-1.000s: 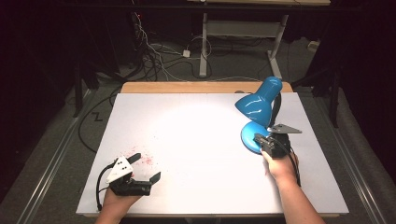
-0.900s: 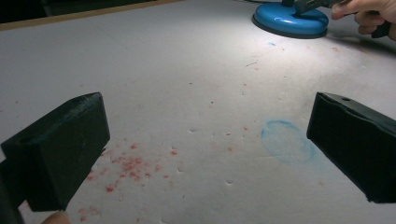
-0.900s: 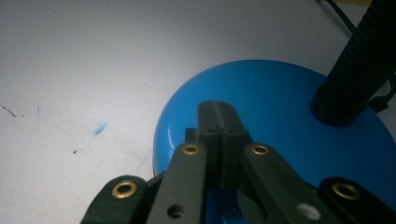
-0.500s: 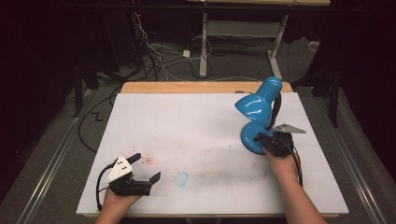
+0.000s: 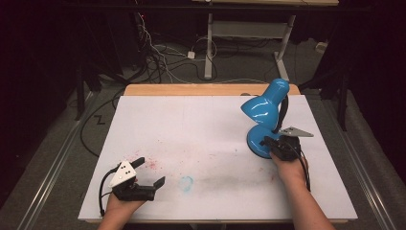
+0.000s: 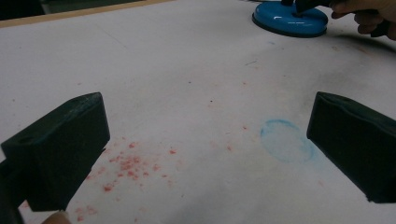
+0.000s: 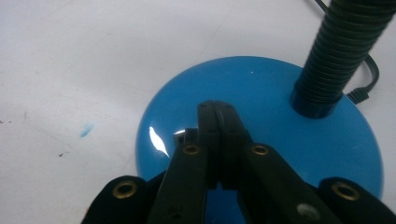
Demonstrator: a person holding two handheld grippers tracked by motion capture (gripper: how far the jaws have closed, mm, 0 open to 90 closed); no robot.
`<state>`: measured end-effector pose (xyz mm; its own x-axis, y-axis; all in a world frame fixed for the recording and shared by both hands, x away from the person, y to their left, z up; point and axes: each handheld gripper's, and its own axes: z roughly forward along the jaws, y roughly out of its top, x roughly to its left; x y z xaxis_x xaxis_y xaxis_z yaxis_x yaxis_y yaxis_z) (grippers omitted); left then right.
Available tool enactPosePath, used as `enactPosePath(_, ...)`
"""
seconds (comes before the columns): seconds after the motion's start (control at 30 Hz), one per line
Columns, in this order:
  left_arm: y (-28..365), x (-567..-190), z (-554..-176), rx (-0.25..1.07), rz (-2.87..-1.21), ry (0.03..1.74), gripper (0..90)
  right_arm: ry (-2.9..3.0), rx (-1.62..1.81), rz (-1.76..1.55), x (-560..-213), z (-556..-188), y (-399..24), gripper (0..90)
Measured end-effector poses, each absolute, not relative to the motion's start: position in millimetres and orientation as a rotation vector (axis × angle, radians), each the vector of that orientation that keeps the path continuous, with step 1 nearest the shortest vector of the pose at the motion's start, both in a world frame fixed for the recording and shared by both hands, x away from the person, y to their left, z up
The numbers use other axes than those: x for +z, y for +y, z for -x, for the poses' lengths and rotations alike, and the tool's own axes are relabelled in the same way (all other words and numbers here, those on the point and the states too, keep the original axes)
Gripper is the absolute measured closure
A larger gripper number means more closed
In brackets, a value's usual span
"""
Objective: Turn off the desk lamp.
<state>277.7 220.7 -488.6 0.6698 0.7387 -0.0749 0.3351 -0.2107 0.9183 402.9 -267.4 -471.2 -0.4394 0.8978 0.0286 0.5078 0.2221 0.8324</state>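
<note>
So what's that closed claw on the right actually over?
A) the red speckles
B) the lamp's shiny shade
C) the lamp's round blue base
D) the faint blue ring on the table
C: in the right gripper view the right gripper, jaws together, sits over the desk lamp's round blue base, beside the ribbed black neck.

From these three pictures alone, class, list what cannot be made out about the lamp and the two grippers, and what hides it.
- The lamp's bulb: in the high view the blue shade faces away and down.
- The lamp base: the right gripper, jaws closed over the base, covers what lies beneath its tips, so contact is unclear.
- The lamp's cable: cut off by the right gripper view's edge.
- The left gripper: its open jaws run off the left gripper view's lower edge.
</note>
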Motion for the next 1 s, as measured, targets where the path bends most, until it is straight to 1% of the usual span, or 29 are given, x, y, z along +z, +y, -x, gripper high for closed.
enactPosePath(0.37,220.0,-488.3,-277.2,0.47,-1.809,0.854,0.0,2.035,1.156,-1.246,-462.5,-391.9,-262.5,90.0)
enactPosePath(0.77,219.2,-487.9,-276.5,0.47,-1.809,0.852,0.0,2.035,1.204,-1.193,-452.1,-371.0,-257.1,90.0)
enactPosePath(1.0,218.8,-487.8,-276.3,0.471,-1.808,0.853,0.0,2.044,1.214,-1.171,-452.1,-358.5,-256.1,90.0)
